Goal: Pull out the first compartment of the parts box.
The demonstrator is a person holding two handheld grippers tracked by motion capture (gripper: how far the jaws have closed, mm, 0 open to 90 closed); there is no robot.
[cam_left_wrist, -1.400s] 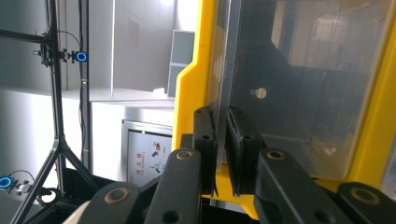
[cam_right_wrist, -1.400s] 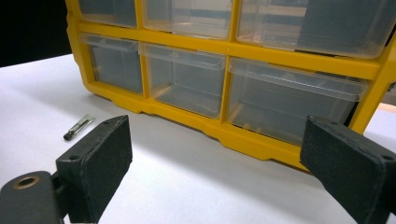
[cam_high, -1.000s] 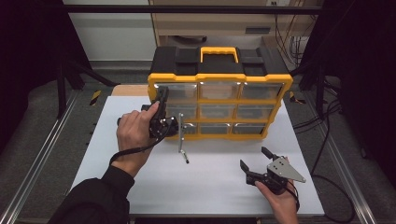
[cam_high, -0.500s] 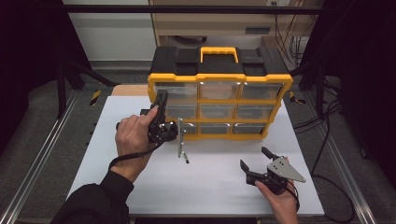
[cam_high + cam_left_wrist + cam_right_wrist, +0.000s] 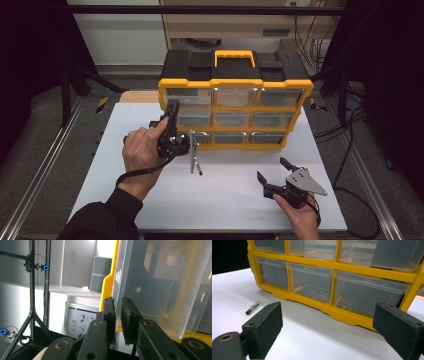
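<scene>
A yellow and black organizer (image 5: 235, 85) with clear drawers stands at the back of the white table. My left gripper (image 5: 172, 132) is at its lower left and is shut on the thin front lip of a clear drawer (image 5: 160, 287); both pads (image 5: 109, 315) press on the plastic edge. In the high view that clear drawer's front (image 5: 192, 150) stands out a little from the lower left slot. My right gripper (image 5: 272, 169) rests low on the table at the near right, open and with nothing between its jaws. The right gripper (image 5: 329, 322) faces the bottom row of drawers (image 5: 309, 282).
A small dark pen-like piece (image 5: 199, 171) lies on the white table (image 5: 225, 200) just in front of the held drawer, and the same piece (image 5: 253, 307) lies left of my right gripper's jaws. A cable trails from each gripper.
My left hand has eased slightly toward the near left with the drawer front in its grip. The right gripper has not moved.
</scene>
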